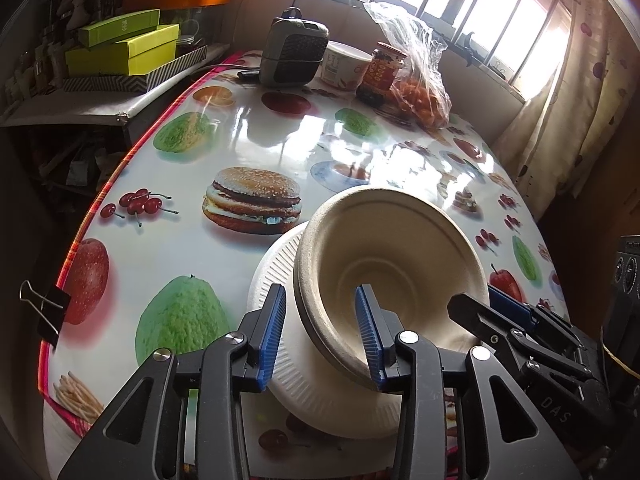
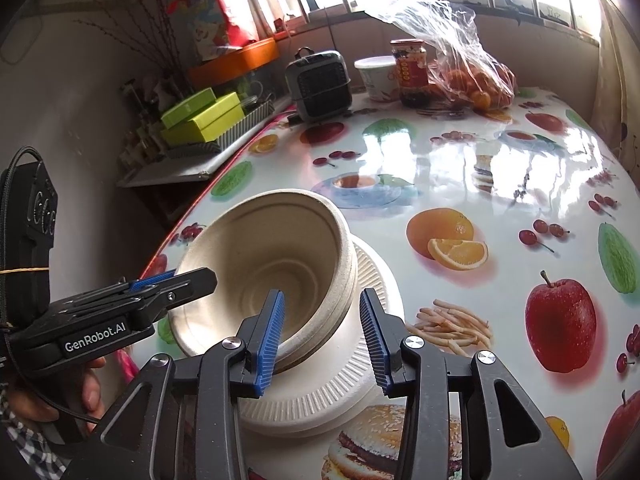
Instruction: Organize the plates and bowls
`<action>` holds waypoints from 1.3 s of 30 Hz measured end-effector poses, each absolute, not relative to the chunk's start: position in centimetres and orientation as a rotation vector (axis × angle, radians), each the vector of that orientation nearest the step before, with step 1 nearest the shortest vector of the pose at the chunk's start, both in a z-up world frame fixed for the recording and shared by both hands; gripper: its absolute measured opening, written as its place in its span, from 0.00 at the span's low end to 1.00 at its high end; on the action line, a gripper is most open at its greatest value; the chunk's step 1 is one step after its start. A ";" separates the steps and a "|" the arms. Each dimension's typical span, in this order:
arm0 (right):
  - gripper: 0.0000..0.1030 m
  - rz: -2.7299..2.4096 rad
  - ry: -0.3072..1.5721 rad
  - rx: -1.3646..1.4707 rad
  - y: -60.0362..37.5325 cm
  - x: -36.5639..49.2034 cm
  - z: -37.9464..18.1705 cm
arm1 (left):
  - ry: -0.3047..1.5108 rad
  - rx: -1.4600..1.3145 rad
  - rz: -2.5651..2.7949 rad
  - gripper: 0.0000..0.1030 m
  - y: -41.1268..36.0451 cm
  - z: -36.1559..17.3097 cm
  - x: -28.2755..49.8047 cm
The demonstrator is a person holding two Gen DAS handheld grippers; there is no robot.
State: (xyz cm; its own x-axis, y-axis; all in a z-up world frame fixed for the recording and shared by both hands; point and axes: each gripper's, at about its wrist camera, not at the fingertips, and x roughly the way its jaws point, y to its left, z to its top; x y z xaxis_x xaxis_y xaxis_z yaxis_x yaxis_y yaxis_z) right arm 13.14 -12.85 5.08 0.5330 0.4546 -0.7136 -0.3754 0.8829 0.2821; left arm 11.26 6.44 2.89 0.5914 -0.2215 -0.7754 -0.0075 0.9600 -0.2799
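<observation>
A stack of beige paper bowls sits on a stack of white ribbed paper plates on the fruit-print table. It also shows in the right wrist view: bowls, plates. My left gripper is open, its jaws astride the bowls' left rim, one finger inside, one outside. My right gripper is open, astride the bowls' right rim. The right gripper also shows in the left wrist view, and the left gripper in the right wrist view.
At the table's far end stand a grey heater, a white tub, a red-labelled jar and a plastic bag of oranges. Green boxes lie on a shelf to the left. A binder clip grips the table edge.
</observation>
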 end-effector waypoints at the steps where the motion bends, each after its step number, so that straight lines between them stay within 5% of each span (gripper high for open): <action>1: 0.40 0.495 0.878 0.097 -12.8 13.1 5.1 | 0.934 -0.266 -0.129 0.37 6.4 2.9 11.3; 39: 0.62 0.433 0.756 0.074 -14.4 7.7 6.7 | 0.756 -0.126 -0.052 0.51 6.3 4.5 4.7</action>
State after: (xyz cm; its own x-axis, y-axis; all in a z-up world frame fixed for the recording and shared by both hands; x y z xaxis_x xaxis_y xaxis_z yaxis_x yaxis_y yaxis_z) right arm 7.67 -14.43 6.68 0.6441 0.4060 -0.6484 -0.3533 0.9096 0.2185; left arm 4.67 6.33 4.54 0.7266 -0.0922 -0.6809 0.0013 0.9911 -0.1328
